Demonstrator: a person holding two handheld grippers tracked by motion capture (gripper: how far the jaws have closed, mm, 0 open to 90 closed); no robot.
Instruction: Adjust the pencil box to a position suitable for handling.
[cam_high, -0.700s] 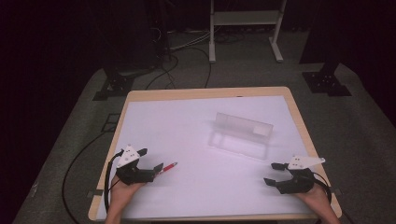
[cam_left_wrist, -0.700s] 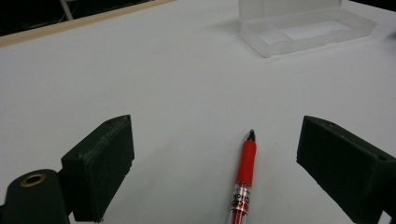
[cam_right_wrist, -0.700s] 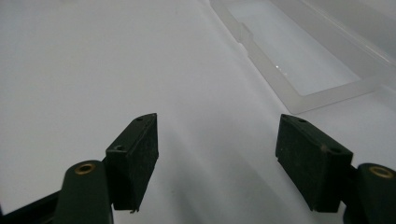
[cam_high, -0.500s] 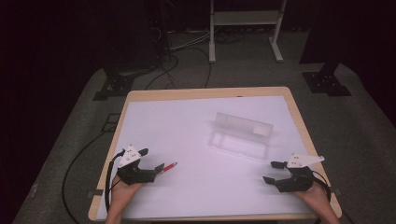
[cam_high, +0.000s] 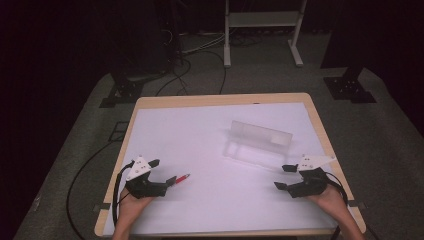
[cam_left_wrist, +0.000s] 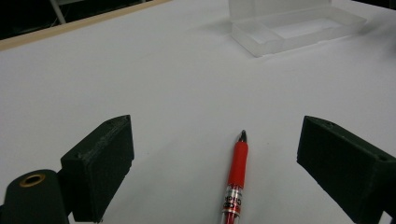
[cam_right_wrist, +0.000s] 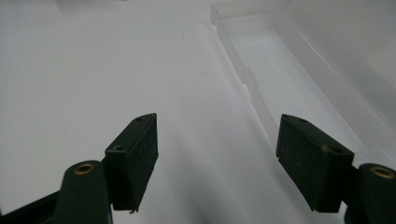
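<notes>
Between open jaws, red pen (cam_left_wrist: 236, 179) with dark tip.

Recording lab or studio, dark curtained surroundings, grey carpeted floor (cam_high: 75, 150), black cables (cam_high: 195, 65) trailing at 12 o'clock, black stand bases (cam_high: 350, 87) at 10 and 2 o'clock, white metal frame (cam_high: 262, 30) at 12 o'clock, wood-edged table (cam_high: 220, 100) topped with white sheet.
</notes>
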